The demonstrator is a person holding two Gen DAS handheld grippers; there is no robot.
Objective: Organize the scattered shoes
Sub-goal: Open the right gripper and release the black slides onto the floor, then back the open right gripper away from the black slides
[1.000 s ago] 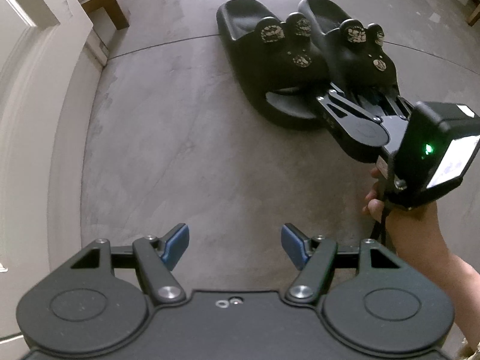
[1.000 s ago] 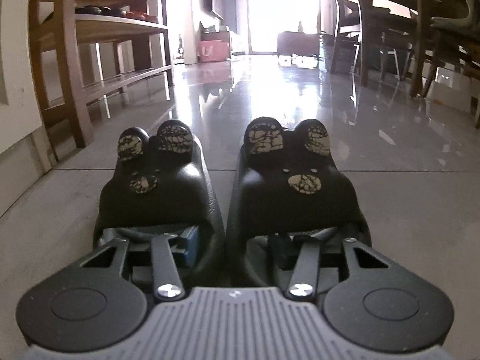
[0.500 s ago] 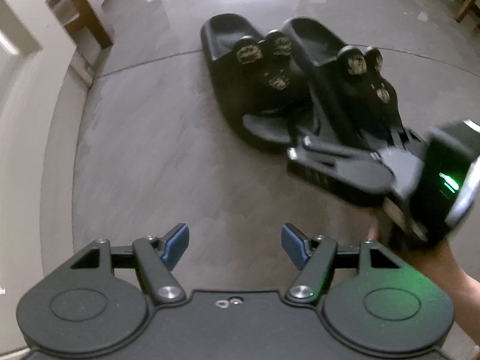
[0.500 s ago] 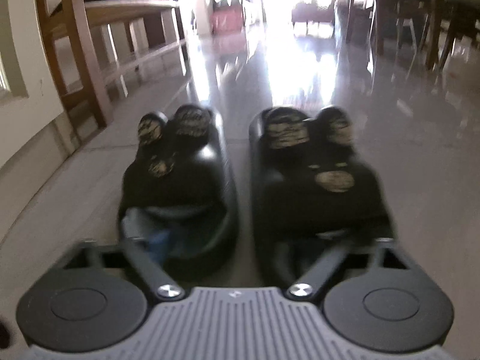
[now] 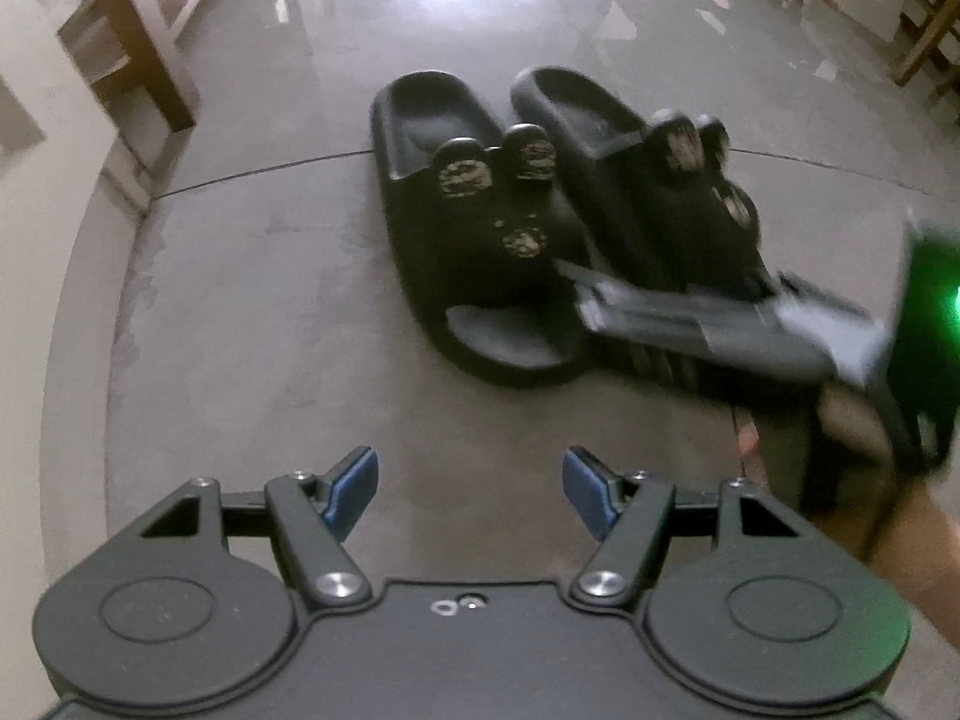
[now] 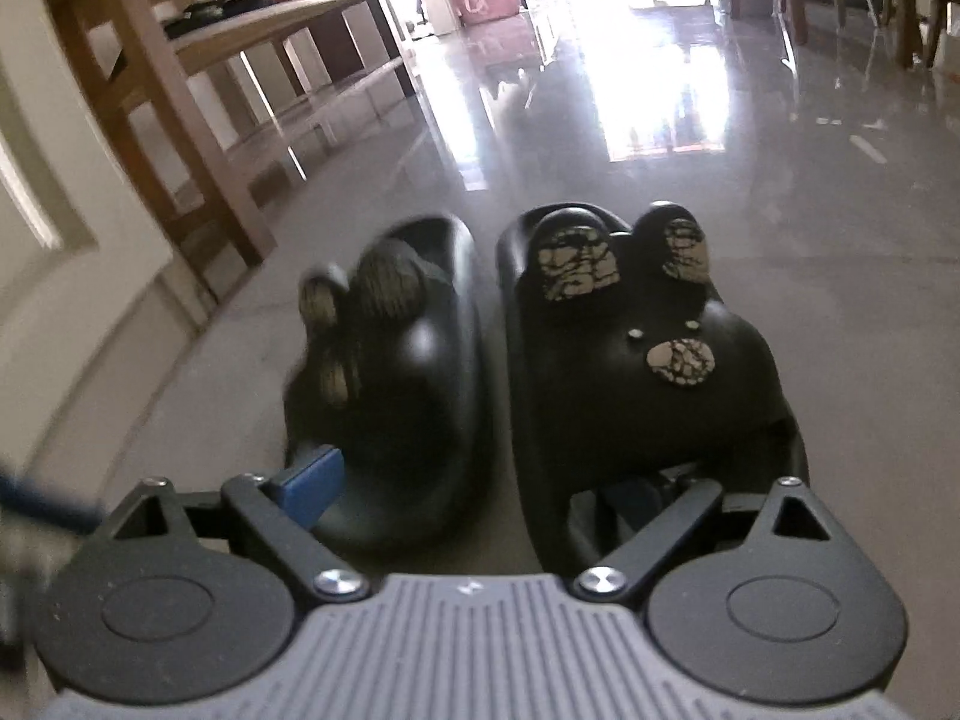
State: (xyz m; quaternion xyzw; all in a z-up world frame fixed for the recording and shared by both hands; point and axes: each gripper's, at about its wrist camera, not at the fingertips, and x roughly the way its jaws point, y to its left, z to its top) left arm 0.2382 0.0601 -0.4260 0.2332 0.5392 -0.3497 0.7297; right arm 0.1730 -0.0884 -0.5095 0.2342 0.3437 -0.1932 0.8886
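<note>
The left wrist view is showing both black slippers [image 5: 480, 252] lying side by side on the floor [image 5: 252, 312], beyond the wooden shelf leg [image 5: 144, 30], with the right gripper [image 5: 708, 324] blurring at their toe ends. The right wrist view is revealing its fingers [image 6: 312, 483] spreading apart, released, one tip inside each slipper's toe opening; a second ago they were pinching narrower. The left gripper [image 5: 471, 492] is hovering released, gripping nothing.

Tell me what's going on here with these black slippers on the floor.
A person is tidying a pair of black bear-face slippers, the left slipper and right slipper lying side by side on the grey floor. The right hand-held gripper is opening at their toe ends, one finger in each slipper's opening. The left hand-held gripper hangs open and empty.
</note>
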